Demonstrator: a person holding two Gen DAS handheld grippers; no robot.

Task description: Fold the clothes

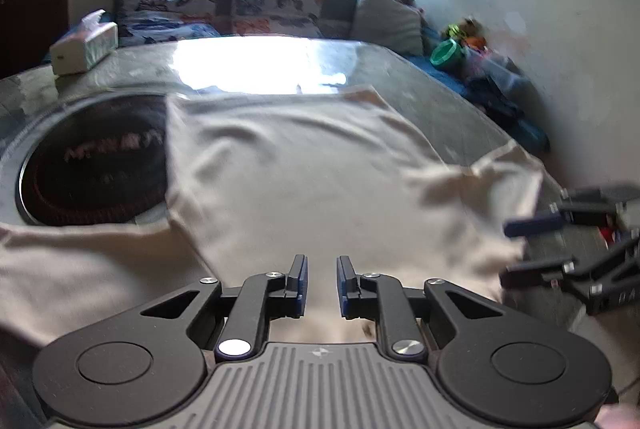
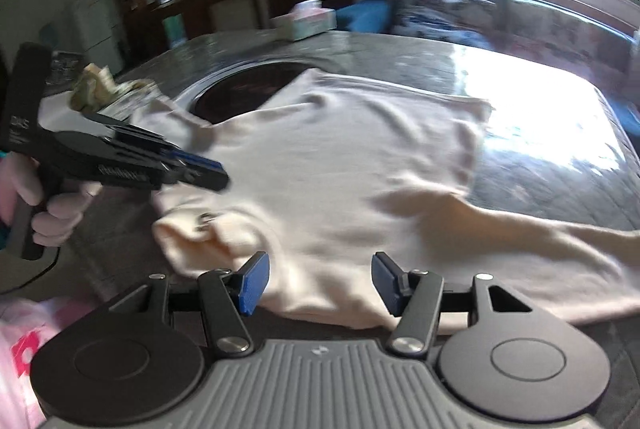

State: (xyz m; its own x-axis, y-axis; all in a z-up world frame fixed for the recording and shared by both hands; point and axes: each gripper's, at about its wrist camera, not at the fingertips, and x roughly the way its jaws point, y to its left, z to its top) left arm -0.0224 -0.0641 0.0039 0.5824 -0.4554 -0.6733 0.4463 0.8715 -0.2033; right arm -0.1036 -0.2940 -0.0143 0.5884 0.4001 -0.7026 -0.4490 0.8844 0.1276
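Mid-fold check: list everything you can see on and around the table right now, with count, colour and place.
garment: one, cream, spread flat on table, sleeves out.
table: one, grey, glossy, dark round inset under garment's edge.
tissue box: one, white, far corner.
sofa: one, blue, butterfly cushions, under window.
green bowl: one, on sofa's end.
left gripper: black, blue fingers narrowly apart over garment, nothing between.
right gripper: fingers wide, at garment's near edge.
hand: holds left gripper.

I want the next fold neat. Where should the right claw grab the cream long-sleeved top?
Probably the cream long-sleeved top at the sleeve trailing right across the table. It lies flat and spread, so come from the near edge, low, pinching the sleeve's hem to lift it.
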